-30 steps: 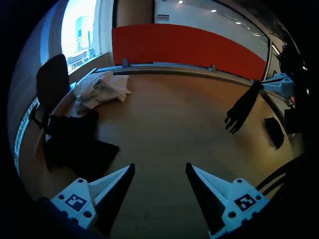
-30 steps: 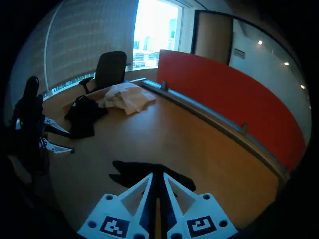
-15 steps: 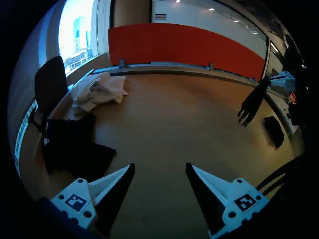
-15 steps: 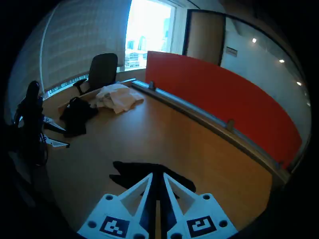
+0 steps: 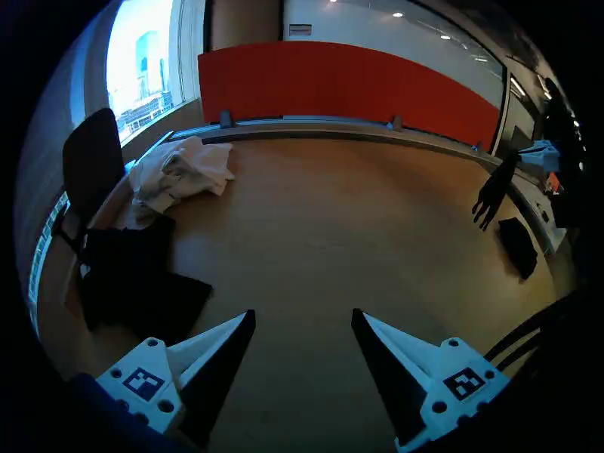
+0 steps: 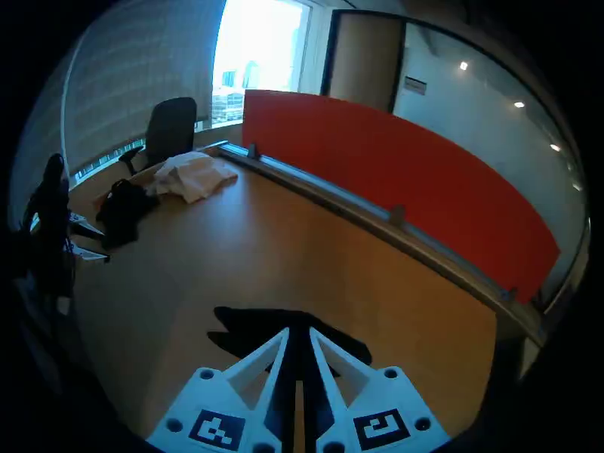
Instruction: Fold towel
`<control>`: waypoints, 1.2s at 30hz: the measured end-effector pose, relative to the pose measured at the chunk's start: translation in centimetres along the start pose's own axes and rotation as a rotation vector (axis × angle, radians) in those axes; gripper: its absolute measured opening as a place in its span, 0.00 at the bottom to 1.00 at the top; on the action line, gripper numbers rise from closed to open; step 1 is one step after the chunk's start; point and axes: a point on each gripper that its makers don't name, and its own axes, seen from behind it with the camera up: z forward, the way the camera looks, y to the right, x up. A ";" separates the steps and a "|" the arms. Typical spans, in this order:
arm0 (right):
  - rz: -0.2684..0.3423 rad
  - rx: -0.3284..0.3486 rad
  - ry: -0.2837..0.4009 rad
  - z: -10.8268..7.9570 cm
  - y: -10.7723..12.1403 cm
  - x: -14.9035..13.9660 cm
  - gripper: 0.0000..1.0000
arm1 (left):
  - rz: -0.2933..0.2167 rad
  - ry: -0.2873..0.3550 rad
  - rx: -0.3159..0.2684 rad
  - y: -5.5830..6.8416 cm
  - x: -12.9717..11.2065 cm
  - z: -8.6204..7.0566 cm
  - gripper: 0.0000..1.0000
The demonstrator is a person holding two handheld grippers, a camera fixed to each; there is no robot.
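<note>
Your right gripper (image 6: 299,334) has its fingers closed on the black towel (image 6: 245,332), which hangs above the tabletop (image 6: 302,241). Your left gripper (image 5: 302,312) has its fingers spread wide over the wood, near a dark cloth heap (image 5: 128,279) and a white cloth pile (image 5: 177,170).

No word or number can be read anywhere: the left tongs (image 5: 302,312) and the right tongs (image 6: 299,331) carry only black-and-white square code markers (image 5: 143,383) without letters, and the small wall plaque (image 5: 300,30) is too small and blurred to make out.
</note>
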 end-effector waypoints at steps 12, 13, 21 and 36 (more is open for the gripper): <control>0.046 -0.066 -0.038 -1.8 7.1 -3.7 0.06 | 0.013 -0.013 0.009 0.7 0.4 0.1 0.94; 0.049 -0.070 -0.043 -2.0 7.7 -4.0 0.06 | 0.016 -0.014 0.009 0.7 0.4 0.1 0.94; 0.068 -0.102 -0.078 -2.8 11.3 -6.6 0.06 | 0.033 -0.023 0.010 1.5 0.8 0.4 0.94; 0.112 -0.128 -0.092 -3.7 14.6 -8.4 0.06 | 0.049 -0.029 0.002 2.9 1.6 1.1 0.94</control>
